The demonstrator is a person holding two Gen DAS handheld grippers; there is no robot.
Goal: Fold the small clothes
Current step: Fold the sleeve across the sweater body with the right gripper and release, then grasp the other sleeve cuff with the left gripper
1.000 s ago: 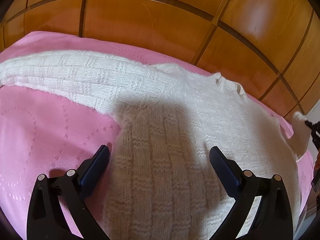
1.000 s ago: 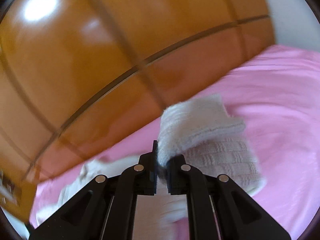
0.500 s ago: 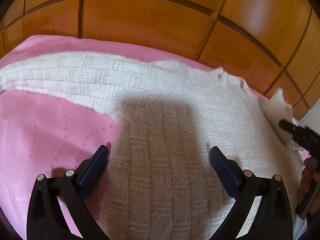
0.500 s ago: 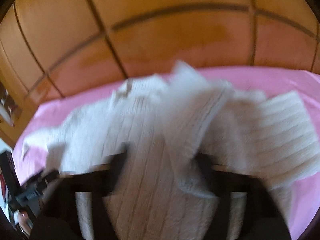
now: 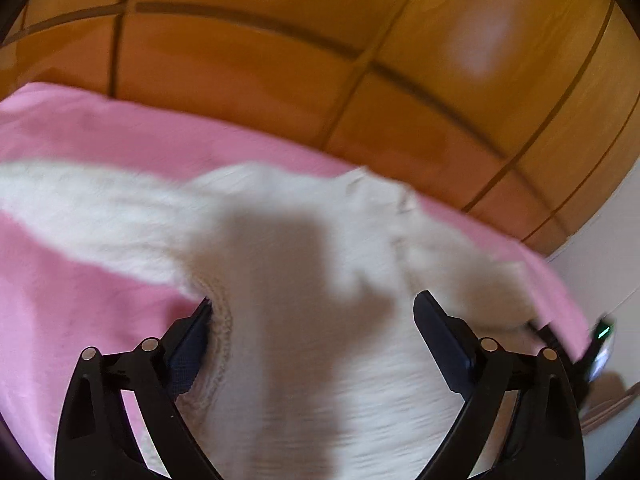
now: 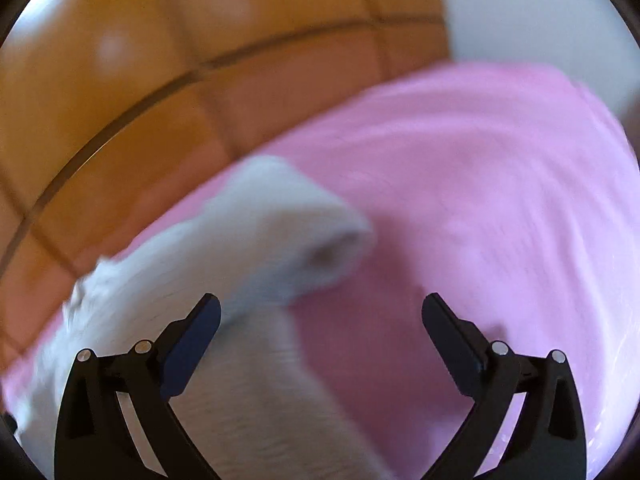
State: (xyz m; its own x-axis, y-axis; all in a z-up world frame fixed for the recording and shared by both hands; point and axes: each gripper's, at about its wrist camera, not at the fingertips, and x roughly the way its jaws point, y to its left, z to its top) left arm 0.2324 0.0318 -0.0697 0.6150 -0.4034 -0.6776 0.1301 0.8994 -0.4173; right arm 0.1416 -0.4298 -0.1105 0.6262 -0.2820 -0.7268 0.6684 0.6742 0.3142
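Note:
A white knitted sweater (image 5: 304,280) lies on a pink bedspread (image 5: 80,300). Its left sleeve (image 5: 80,208) stretches out to the left. My left gripper (image 5: 312,332) is open and empty, low over the sweater's body, its left finger at the armpit edge. In the right wrist view the right sleeve (image 6: 280,240) lies folded back over the sweater (image 6: 240,380), with a rounded fold at its end. My right gripper (image 6: 320,328) is open and empty, above the sweater's right edge and the bedspread (image 6: 480,200). Both views are blurred by motion.
A wooden panelled headboard (image 5: 280,60) stands behind the bed, also in the right wrist view (image 6: 160,80). A white wall (image 6: 540,12) is at the far right. The right gripper's body (image 5: 592,344) shows at the left view's right edge.
My right gripper carried the right sleeve over the sweater, opened and let it go. My left gripper moved closer to the sweater's left side.

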